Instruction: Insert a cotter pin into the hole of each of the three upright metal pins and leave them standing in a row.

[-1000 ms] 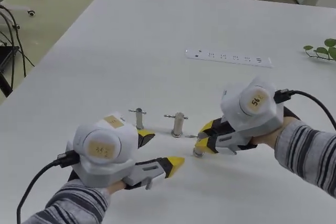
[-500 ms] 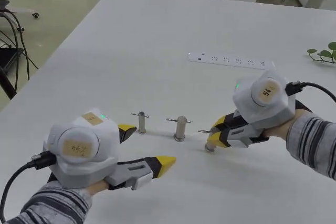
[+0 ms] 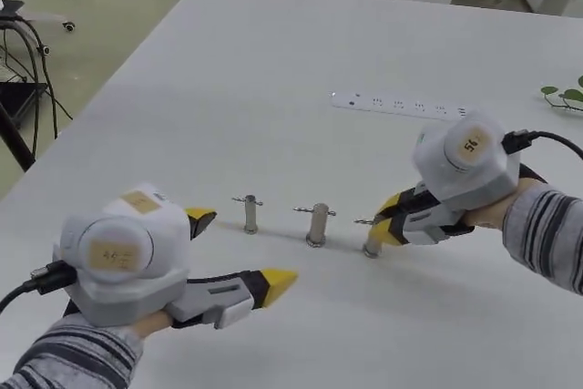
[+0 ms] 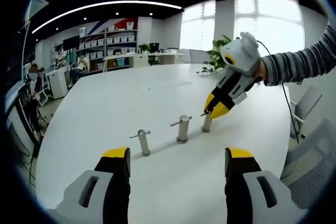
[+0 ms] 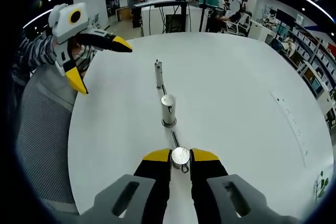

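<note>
Three upright metal pins stand in a row on the white table, each with a cotter pin through its top: the left pin (image 3: 250, 213), the middle pin (image 3: 317, 224) and the right pin (image 3: 372, 244). My right gripper (image 3: 383, 226) is shut on the right pin's (image 5: 180, 156) top, one jaw against each side. In the right gripper view the middle pin (image 5: 168, 109) and the left pin (image 5: 158, 73) line up beyond it. My left gripper (image 3: 239, 248) hovers open and holds nothing, short of the left pin (image 4: 143, 142). The left gripper view also takes in the right gripper (image 4: 216, 107).
A white power strip (image 3: 401, 105) lies farther back on the table (image 3: 273, 79). Plant leaves (image 3: 569, 96) reach in at the right edge. The table's left edge drops to a floor with a chair base and cables (image 3: 27, 61).
My left gripper has drawn back to the left, away from the left pin, still open. My right gripper stays shut on the right pin. The head camera has shifted a little.
</note>
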Available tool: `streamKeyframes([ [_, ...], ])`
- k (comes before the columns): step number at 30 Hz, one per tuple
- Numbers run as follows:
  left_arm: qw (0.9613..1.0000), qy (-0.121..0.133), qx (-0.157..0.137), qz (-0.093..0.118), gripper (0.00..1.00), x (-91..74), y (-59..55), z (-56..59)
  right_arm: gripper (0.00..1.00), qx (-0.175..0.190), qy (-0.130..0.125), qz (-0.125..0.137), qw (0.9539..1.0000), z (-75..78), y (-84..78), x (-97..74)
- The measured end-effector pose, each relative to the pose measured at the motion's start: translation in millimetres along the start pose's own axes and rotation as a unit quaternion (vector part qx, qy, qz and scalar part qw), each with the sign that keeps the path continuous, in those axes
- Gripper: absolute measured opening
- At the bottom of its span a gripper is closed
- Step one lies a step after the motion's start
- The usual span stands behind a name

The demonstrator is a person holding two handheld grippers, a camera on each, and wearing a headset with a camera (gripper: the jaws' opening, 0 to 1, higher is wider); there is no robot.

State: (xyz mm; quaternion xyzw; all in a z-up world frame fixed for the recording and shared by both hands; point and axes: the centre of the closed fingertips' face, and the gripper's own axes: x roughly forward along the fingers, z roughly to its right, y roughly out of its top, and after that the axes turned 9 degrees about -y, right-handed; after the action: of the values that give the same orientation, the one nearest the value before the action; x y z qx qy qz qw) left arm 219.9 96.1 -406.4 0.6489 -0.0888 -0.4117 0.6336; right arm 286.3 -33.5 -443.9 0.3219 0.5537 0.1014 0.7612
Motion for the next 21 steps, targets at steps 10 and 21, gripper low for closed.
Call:
streamKeyframes([
  [10,0.9984,-0.007,-0.027,0.049,0.76,-8.5,20.3,-0.2,0.08,0.013,0.006,-0.003,0.9999,1.1,-0.4,0.3],
  [21,0.9996,-0.005,-0.016,0.024,0.76,-6.2,6.4,-3.3,0.08,-0.002,0.003,-0.007,1.0,3.6,0.0,1.0],
])
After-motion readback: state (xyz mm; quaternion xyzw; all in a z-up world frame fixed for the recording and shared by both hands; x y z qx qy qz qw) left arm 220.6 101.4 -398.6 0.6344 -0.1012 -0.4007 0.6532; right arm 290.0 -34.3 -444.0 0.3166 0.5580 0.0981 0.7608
